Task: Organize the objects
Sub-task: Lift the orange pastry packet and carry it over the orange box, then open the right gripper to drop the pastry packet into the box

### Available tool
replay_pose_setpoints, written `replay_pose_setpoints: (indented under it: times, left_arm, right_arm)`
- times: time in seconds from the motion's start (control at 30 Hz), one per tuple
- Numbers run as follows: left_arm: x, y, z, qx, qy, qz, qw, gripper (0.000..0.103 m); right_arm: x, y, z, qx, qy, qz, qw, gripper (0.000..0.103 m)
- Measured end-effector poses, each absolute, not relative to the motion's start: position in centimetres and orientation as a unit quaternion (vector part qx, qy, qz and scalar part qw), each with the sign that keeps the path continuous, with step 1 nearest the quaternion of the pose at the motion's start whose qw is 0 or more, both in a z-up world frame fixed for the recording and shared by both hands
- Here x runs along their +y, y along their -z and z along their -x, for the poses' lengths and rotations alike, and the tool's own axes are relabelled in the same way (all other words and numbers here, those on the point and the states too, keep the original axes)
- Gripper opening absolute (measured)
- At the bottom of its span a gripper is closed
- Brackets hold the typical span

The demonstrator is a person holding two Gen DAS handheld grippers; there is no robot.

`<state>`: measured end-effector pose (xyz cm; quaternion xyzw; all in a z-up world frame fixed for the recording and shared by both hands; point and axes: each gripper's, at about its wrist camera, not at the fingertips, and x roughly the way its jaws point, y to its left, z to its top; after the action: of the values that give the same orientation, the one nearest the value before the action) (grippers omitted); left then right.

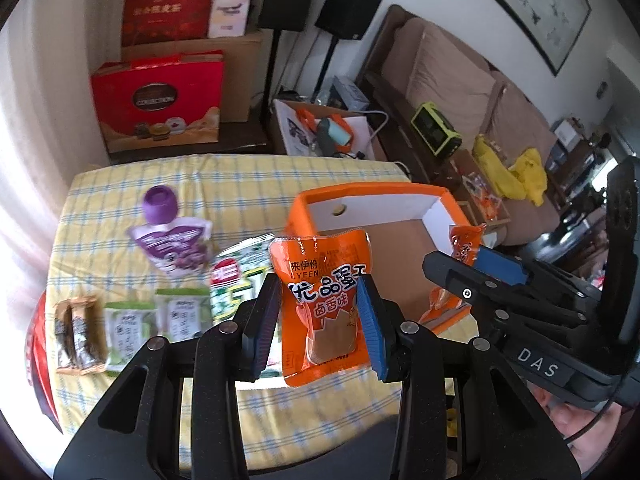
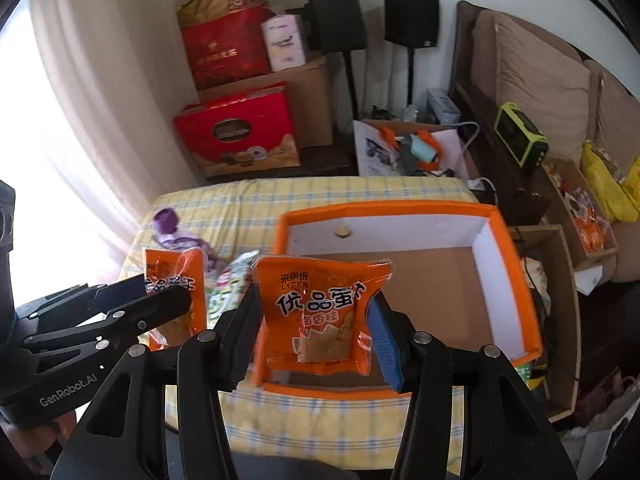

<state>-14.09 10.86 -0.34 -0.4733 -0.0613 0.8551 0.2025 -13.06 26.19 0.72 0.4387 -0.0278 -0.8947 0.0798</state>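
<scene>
My left gripper point(image 1: 320, 292) is shut on an orange egg-snack packet point(image 1: 324, 320), held upright above the yellow checked tablecloth point(image 1: 240, 176). My right gripper point(image 2: 316, 308) is shut on a second orange packet point(image 2: 320, 292), which hangs over the near rim of the orange-edged box point(image 2: 384, 206). Both views show the other gripper beside it: the right gripper point(image 1: 464, 258) with its packet point(image 1: 464, 246) over the box point(image 1: 360, 196), and the left gripper point(image 2: 164, 292) with its packet point(image 2: 172, 272) left of the box. The box floor is bare brown cardboard.
On the cloth lie a purple-capped pouch point(image 1: 172, 236), a green-and-white bag point(image 1: 236, 280), two green sachets point(image 1: 128, 328), brown bars point(image 1: 76, 332) and a red bag point(image 1: 38, 360). Red gift boxes point(image 1: 160, 104), speakers and a sofa stand beyond the table.
</scene>
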Motion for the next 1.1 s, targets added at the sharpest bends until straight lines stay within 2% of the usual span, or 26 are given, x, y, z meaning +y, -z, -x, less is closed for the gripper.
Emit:
replay_pose_setpoints:
  times: [0.47, 1.1]
  left_arm:
    - [16.7, 2.8, 16.3, -0.054, -0.841, 0.488, 0.225, 0.036]
    - [18.7, 6.0, 17.4, -0.041, -0.833, 0.506, 0.221, 0.036]
  right_arm:
    - [31.8, 1.5, 14.8, -0.04, 0.887, -0.457, 0.047, 0.053]
    - [34.0, 6.1, 17.0, -0.045, 0.867, -0.495, 0.036, 0.053]
